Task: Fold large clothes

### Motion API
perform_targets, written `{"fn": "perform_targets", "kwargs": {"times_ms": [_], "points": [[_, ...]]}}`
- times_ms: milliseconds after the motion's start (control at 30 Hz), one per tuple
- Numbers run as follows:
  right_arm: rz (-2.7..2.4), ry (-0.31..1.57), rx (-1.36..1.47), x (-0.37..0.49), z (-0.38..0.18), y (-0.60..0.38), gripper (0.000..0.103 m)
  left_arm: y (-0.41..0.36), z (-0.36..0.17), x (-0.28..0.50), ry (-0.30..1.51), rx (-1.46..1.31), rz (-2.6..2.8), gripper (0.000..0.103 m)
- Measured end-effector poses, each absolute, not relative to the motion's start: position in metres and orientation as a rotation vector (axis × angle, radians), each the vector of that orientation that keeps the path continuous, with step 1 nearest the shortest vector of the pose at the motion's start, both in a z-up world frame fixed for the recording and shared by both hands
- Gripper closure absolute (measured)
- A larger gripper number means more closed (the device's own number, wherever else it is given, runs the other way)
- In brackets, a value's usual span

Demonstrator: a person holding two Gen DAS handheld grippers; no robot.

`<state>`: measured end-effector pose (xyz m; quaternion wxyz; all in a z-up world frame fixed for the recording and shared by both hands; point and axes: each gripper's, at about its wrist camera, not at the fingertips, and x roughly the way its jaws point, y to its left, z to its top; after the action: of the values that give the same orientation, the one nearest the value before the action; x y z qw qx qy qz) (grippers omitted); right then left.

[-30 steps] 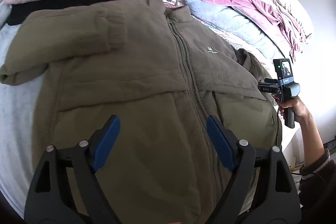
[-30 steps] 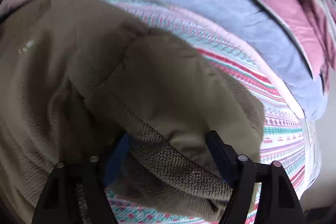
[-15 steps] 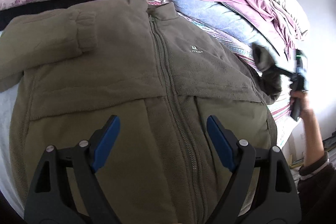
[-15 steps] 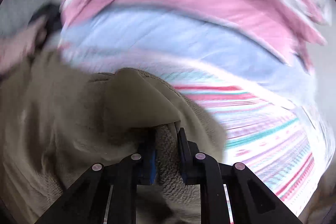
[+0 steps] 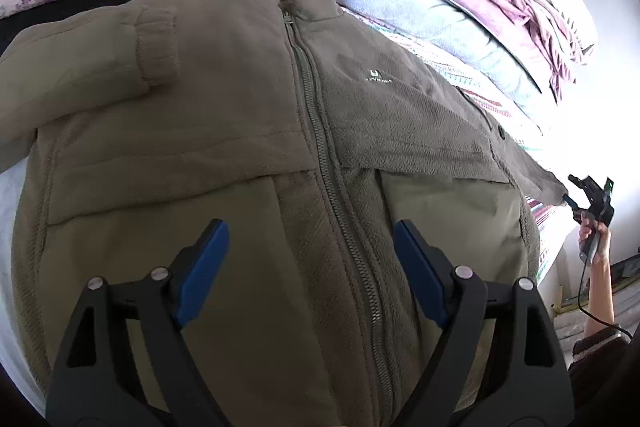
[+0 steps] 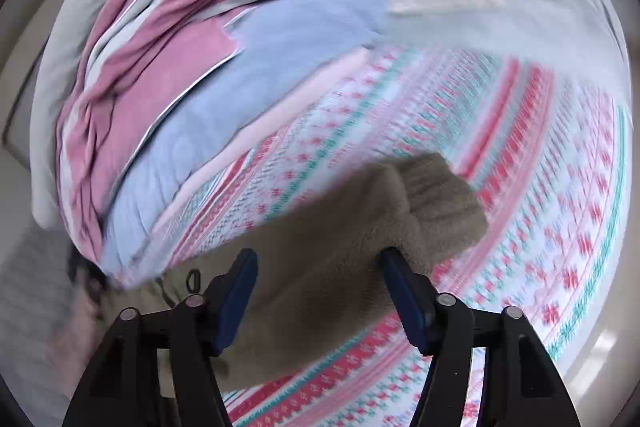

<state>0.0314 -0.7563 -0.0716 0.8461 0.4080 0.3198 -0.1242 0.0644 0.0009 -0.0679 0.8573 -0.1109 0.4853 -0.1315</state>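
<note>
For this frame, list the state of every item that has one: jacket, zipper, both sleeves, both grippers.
Jacket: lying front up on the bed.
Zipper: closed up to the collar.
Far sleeve: folded across the chest.
Near sleeve: stretched outward over the patterned blanket.
Left gripper: open, empty, above the jacket.
Right gripper: fingers opening, sleeve cuff between them.

blur: patterned blanket point(image 6: 520, 147) and folded quilts point(image 6: 180, 75) smeared in right wrist view | cut off: jacket point(image 5: 240, 147) hem behind left claw point(image 5: 310, 251) | unreadable: chest logo point(image 5: 376, 75) lettering | tiny: right claw point(image 5: 576, 193)
</note>
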Motion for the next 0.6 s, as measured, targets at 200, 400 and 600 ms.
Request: {"fn": "perform_targets", "kwargs": {"times_ms": [200,400,600], "points": [[-0.198,0.572,0.946,0.014,-0.06,-0.768,0.034,-0.014,-0.063,0.062,1.017,-0.221,-0.292,0.019],[-0.338,0.562,0.829,0.011,-0.044,-0.787,0.024,-0.025,-0.056,0.061,0.996,-0.147,-0.286,0.019],[-0.387,0.839,0.93,0.055,-0.111,-0.806,0.024,-0.048,-0.058,0.067,1.013,-0.167,-0.334,0.019]]}}
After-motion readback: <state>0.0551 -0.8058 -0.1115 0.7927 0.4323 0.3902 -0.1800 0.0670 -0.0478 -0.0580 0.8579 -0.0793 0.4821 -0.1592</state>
